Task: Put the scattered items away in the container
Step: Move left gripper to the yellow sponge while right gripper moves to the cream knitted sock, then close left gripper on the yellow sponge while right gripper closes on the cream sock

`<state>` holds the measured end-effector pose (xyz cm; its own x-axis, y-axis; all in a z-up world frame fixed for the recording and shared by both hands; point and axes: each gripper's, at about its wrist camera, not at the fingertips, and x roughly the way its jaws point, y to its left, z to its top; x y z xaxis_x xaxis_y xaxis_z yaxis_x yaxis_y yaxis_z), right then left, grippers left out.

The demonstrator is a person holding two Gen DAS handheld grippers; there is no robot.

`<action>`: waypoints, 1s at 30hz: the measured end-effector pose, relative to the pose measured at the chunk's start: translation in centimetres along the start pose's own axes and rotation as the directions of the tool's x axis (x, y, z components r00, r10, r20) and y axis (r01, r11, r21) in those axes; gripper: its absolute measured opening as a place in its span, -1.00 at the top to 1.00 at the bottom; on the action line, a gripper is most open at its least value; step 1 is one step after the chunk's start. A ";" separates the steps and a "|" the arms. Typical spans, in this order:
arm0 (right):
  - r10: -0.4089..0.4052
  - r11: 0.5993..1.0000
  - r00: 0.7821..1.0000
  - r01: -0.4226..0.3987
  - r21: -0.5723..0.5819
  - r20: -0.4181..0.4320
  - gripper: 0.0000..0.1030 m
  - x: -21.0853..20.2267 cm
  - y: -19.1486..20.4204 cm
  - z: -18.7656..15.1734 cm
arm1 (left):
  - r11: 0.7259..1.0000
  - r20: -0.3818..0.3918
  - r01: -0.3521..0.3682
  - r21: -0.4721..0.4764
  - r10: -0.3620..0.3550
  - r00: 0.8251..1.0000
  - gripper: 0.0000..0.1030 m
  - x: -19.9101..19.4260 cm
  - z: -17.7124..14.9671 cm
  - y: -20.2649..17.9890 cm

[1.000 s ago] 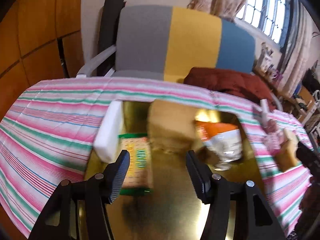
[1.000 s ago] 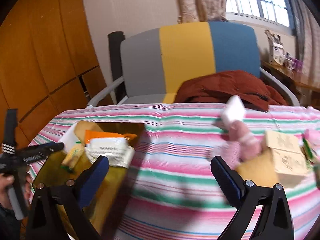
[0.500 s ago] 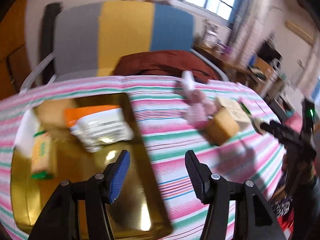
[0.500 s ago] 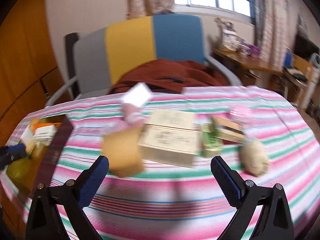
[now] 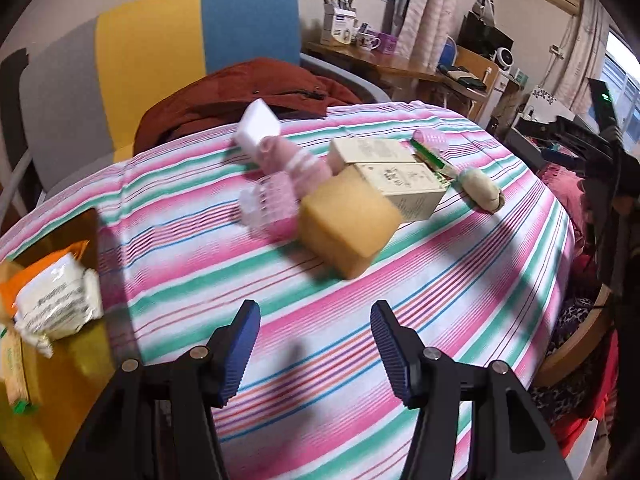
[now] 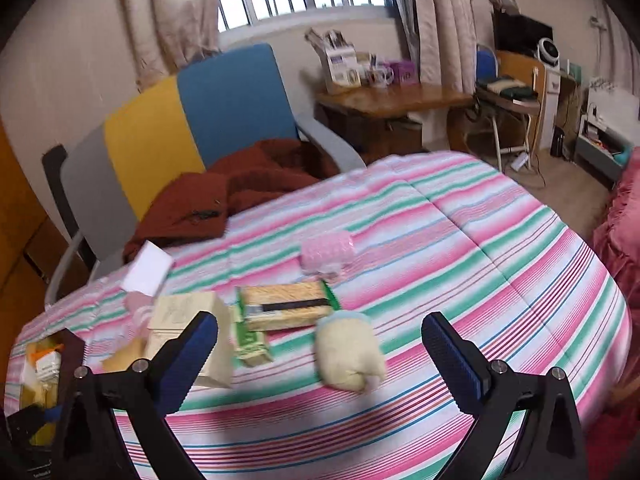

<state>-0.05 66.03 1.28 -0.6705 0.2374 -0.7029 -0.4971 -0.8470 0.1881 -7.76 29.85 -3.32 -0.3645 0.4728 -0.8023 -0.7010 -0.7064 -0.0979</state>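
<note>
Both grippers have swung away from the gold tray (image 5: 52,412) toward the loose pile; a second ago the left one hung right over the tray, and now the tray sits off to the left of its jaws, with a white packet (image 5: 56,300) already inside. The left gripper (image 5: 314,354) is released and empty, jaws parted over bare striped cloth on the bench (image 5: 460,288). Ahead of it and slightly right lies the yellow sponge (image 5: 350,226), with pink hair rollers (image 5: 272,204) just to its left and cream boxes (image 5: 400,184) touching it on the far side.

The right gripper (image 6: 320,360) is also released, wide and holding nothing. Between its jaws — a little ahead — lies a cream plush toy (image 6: 350,354), long axis running roughly away from the camera, so the jaws already straddle its narrow width. A green-edged packet (image 6: 286,306) lies just beyond, crosswise.

The plush looks the likeliest next pick, and the right hand is nearer; it would need to come forward and down.
</note>
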 end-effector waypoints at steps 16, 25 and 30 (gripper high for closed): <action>0.004 0.995 0.955 -0.034 -0.096 -0.297 -1.00 7.4 0.1 -0.6 | 0.992 -0.056 0.062 0.106 -0.057 0.997 -0.17 4.4 3.4 0.8; 0.080 0.994 0.941 -0.099 -0.043 -0.328 -1.00 7.9 0.0 -0.7 | 0.956 -0.015 0.125 0.266 -0.125 0.992 -0.26 4.6 5.3 -1.0; 0.111 0.991 0.938 -0.129 -0.033 -0.329 -1.00 8.4 0.3 -0.7 | 0.917 -0.019 0.191 0.350 -0.197 0.980 -0.59 4.1 5.5 -1.6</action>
<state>-5.44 67.44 -5.00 -0.5027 -0.0278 -0.8640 -0.3879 -0.8859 0.2542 -11.50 35.81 -3.19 -0.2073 0.5923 -0.7786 -0.9271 -0.3730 -0.0369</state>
